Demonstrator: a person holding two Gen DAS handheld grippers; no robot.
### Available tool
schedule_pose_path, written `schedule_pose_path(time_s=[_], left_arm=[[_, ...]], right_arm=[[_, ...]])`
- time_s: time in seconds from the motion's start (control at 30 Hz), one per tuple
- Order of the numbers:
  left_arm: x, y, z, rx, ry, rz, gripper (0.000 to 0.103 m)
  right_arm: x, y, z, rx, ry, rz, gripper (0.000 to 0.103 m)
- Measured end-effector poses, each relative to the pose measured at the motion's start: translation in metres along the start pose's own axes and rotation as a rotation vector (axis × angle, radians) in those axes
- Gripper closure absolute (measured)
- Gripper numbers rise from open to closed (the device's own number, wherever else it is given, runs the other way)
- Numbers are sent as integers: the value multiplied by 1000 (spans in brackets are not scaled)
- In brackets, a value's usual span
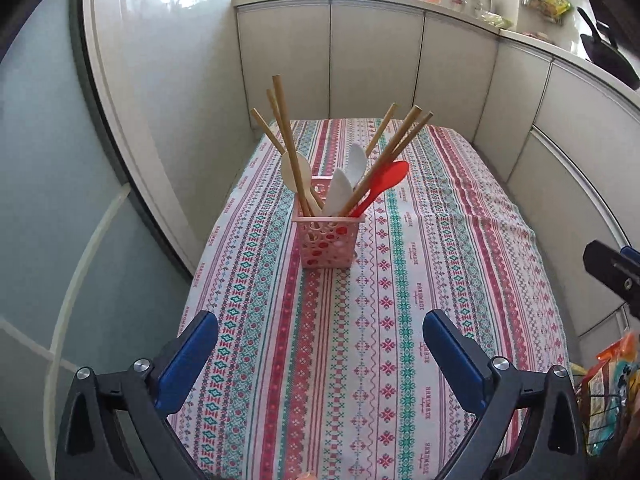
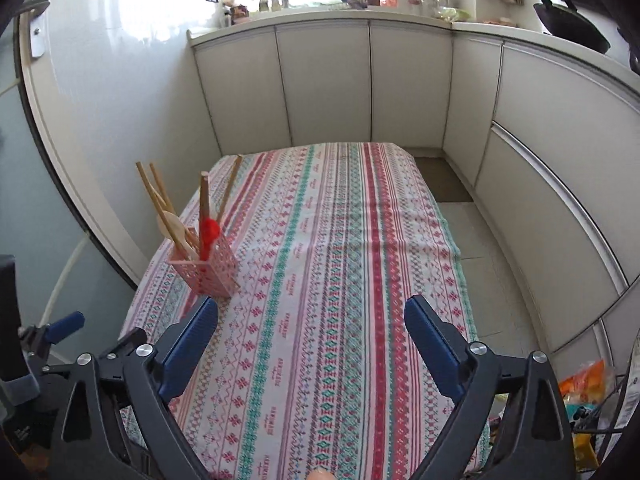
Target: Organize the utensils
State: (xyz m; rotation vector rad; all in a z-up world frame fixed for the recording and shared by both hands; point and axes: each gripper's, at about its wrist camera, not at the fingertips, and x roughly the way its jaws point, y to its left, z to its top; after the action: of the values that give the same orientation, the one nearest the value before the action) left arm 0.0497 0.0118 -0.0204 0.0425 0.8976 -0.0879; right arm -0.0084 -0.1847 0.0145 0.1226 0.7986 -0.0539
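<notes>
A pink perforated basket (image 1: 327, 242) stands upright on the patterned tablecloth (image 1: 400, 320). It holds several wooden chopsticks (image 1: 286, 136), a wooden spoon (image 1: 295, 171), white spoons (image 1: 347, 182) and a red spoon (image 1: 384, 184). My left gripper (image 1: 320, 334) is open and empty, held above the cloth well short of the basket. In the right wrist view the basket (image 2: 208, 270) stands to the left, just beyond my left fingertip. My right gripper (image 2: 311, 318) is open and empty above the cloth.
White kitchen cabinets (image 2: 328, 84) wrap around the far and right sides of the table. A black pan (image 2: 568, 20) sits on the counter at the right. Snack bags (image 1: 612, 392) lie low at the right. The other gripper (image 1: 612, 276) shows at the right edge.
</notes>
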Motion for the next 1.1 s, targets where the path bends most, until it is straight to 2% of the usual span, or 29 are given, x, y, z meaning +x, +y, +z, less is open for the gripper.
schedule_pose_path(time_s=[0.13,0.23,0.43,1.1], left_arm=[[-8,-9,-7,19,-33,45,0],[-12,-12,-6,17,-52,49,0],[-11,-15,-4,-1,-57,34,0],[-12,-15,-3,-24,-62,41,0]], right_arm=[[-2,-9,-18,7,22,-4,1],[-4,-13,-25,-5,24,-13,0],[-8,-20,-21,13,-9,-33,0],[-3,-15,-20,8,6,-39,0]])
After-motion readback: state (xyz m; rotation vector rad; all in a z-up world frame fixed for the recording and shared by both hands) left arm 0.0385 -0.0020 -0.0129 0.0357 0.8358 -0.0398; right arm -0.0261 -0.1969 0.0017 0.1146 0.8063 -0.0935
